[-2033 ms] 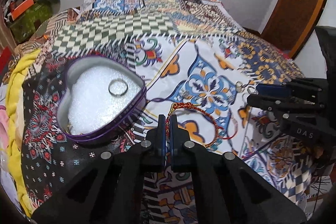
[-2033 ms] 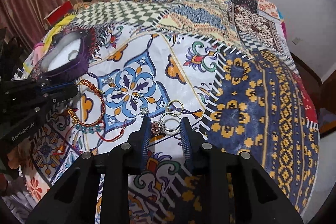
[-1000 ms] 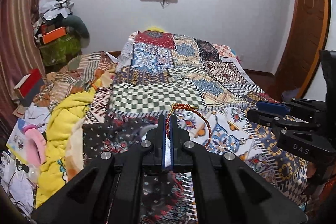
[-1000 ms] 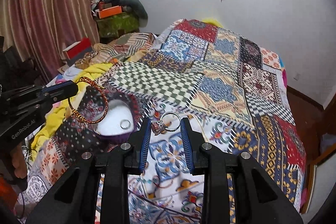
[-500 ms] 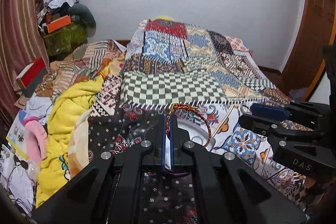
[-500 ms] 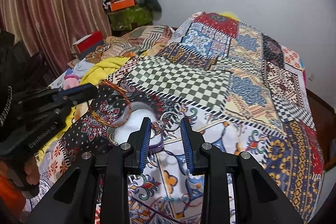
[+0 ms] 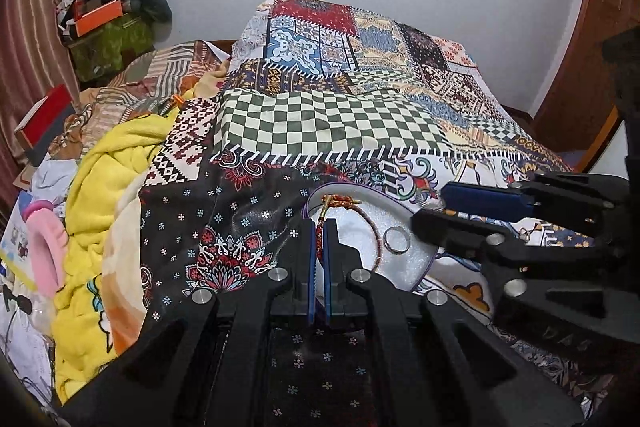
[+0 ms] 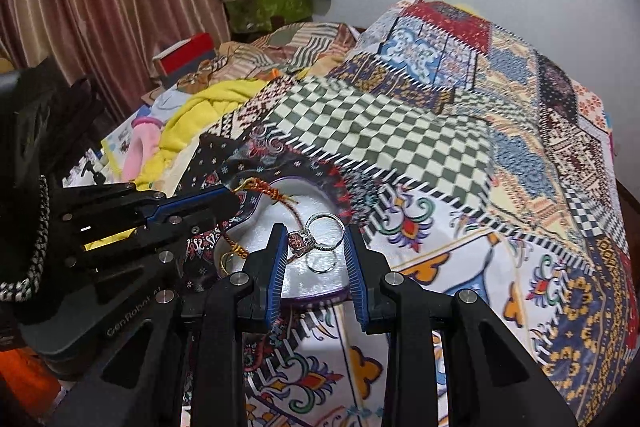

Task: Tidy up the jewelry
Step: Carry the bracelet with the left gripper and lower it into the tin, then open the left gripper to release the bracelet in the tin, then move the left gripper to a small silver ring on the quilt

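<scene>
Left gripper (image 7: 319, 247) is clamped on a red-and-gold cord bracelet (image 7: 362, 217), which hangs over the white padded floor of a heart-shaped purple tin (image 8: 320, 293) on the bed (image 8: 460, 163). Right gripper (image 8: 316, 247) holds a stone-set ring (image 8: 302, 241) linked with a plain band (image 8: 326, 231); its fingers stand fairly wide, the rings spanning the gap between the pads, directly above the tin. A loose ring (image 7: 396, 240) already lies on the padding.

Handling, as judged: the bracelet is light and limp, so a pinch on the cord near its knot suits it, and it will drape on release. The rings are small, hard and smooth, held only at their edges, and likely to roll or bounce; a low release onto the padding seems wise.

Pose: both grippers converge on the tin, the left from its near-left side, the right from the near-right, both angled slightly downward.
</scene>
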`<action>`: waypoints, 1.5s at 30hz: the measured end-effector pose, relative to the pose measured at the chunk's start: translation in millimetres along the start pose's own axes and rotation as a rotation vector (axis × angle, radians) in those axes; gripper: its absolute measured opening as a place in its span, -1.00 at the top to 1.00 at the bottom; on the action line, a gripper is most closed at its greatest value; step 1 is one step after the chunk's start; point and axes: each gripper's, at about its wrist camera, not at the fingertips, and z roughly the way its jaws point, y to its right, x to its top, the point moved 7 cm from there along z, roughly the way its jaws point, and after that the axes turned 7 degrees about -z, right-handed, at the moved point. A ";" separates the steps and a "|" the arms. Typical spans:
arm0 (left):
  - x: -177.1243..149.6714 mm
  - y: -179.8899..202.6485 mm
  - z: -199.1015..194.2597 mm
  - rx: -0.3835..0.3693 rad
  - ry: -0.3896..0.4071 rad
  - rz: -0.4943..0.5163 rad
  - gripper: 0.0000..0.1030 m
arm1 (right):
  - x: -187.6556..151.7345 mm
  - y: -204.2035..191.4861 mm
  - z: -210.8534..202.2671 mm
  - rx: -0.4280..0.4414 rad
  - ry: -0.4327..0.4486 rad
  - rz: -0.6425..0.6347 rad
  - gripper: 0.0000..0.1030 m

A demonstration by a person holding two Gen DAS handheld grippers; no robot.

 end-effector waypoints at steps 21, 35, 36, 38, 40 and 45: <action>-4.1 -12.7 -1.4 -0.016 -0.024 -0.022 0.89 | -9.3 -14.5 30.6 0.074 -0.102 -0.020 0.49; 6.6 -5.4 -39.7 -0.003 0.041 -0.016 0.42 | -0.3 7.9 -21.1 0.003 -0.026 0.030 0.45; 7.7 -2.8 -43.4 -0.001 0.051 -0.012 0.37 | 0.1 10.7 -25.7 -0.004 -0.018 0.035 0.45; 9.5 3.4 -49.8 -0.003 0.063 -0.006 0.27 | -1.1 17.1 -38.1 -0.025 0.000 0.044 0.44; 10.8 9.7 -55.2 -0.005 0.072 0.000 0.19 | -2.7 23.4 -47.1 -0.043 0.013 0.050 0.43; 11.1 27.0 -59.0 -0.011 0.078 0.011 0.00 | -13.7 43.1 -72.7 -0.102 0.045 0.074 0.23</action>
